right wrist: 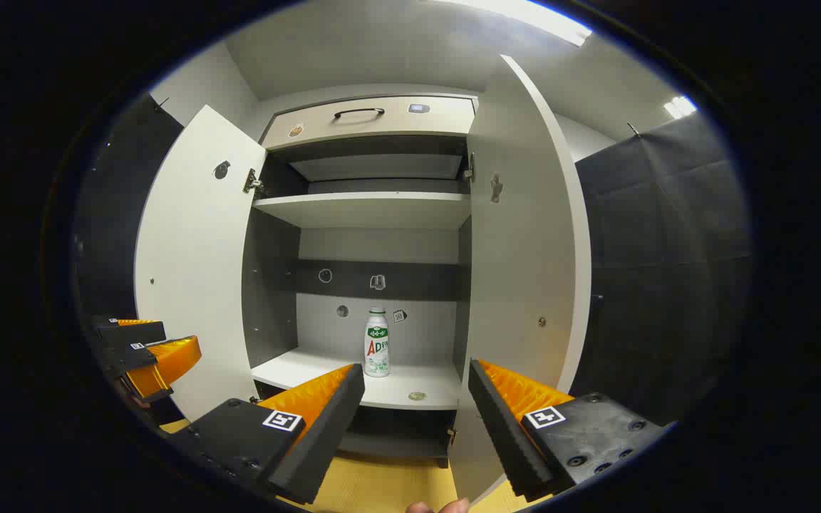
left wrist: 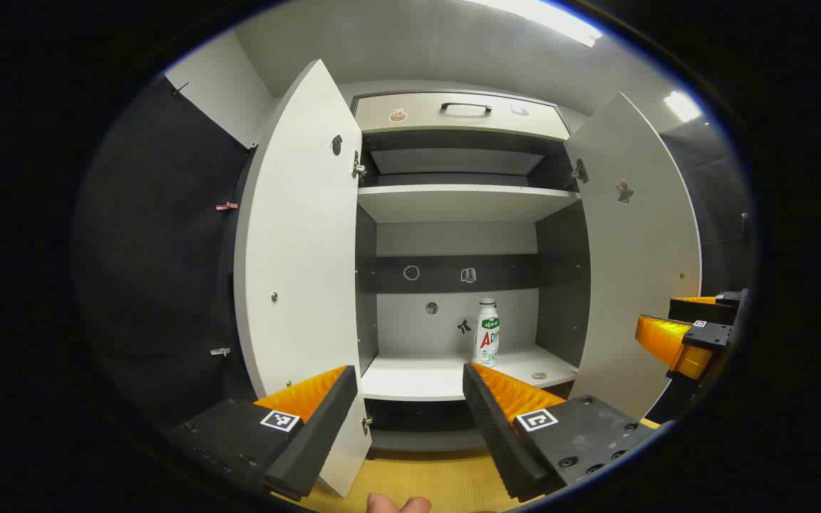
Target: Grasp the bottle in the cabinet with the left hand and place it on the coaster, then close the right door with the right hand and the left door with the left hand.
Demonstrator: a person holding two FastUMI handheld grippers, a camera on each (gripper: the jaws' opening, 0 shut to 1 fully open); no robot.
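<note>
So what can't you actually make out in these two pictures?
- Coaster: right gripper view, too small to tell its pattern.
- Bottle base: left gripper view, hidden behind an orange finger.
- Top compartment: both views, too dark to see inside.
- Right door handle: on the far face.

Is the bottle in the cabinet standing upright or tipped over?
Upright. The bottle stands on its base on the lower shelf, cap on top, both cabinet doors swung open.
</note>
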